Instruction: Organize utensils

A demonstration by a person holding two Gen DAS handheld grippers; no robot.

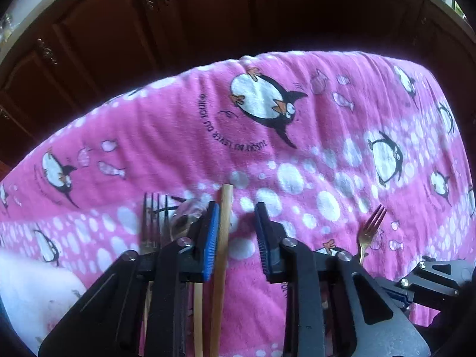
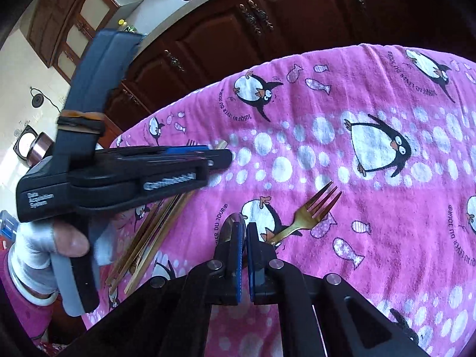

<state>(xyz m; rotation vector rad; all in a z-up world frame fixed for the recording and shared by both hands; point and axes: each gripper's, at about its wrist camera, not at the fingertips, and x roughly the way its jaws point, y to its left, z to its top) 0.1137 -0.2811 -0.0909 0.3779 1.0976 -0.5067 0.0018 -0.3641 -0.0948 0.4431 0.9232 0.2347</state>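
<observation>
In the left wrist view my left gripper (image 1: 236,208) points down at the pink penguin cloth (image 1: 297,154). A pale wooden chopstick (image 1: 224,223) stands between its blue pads, against the left one, with a gap to the right one. A second chopstick (image 1: 197,312) lies under the left finger, and a silver fork (image 1: 153,220) and a spoon bowl (image 1: 187,217) lie just left of it. My right gripper (image 2: 246,238) is shut, tips on the cloth. The gold fork (image 2: 312,211) runs its handle in under the right fingertip; whether the pads pinch it is hidden.
Several chopsticks (image 2: 157,229) lie under my left gripper (image 2: 220,156), held by a hand (image 2: 68,241) in a white sleeve. The gold fork (image 1: 370,229) lies right of it. Dark wooden cabinets (image 1: 178,29) stand beyond the table's far edge. The cloth (image 2: 386,253) spreads bare to the right.
</observation>
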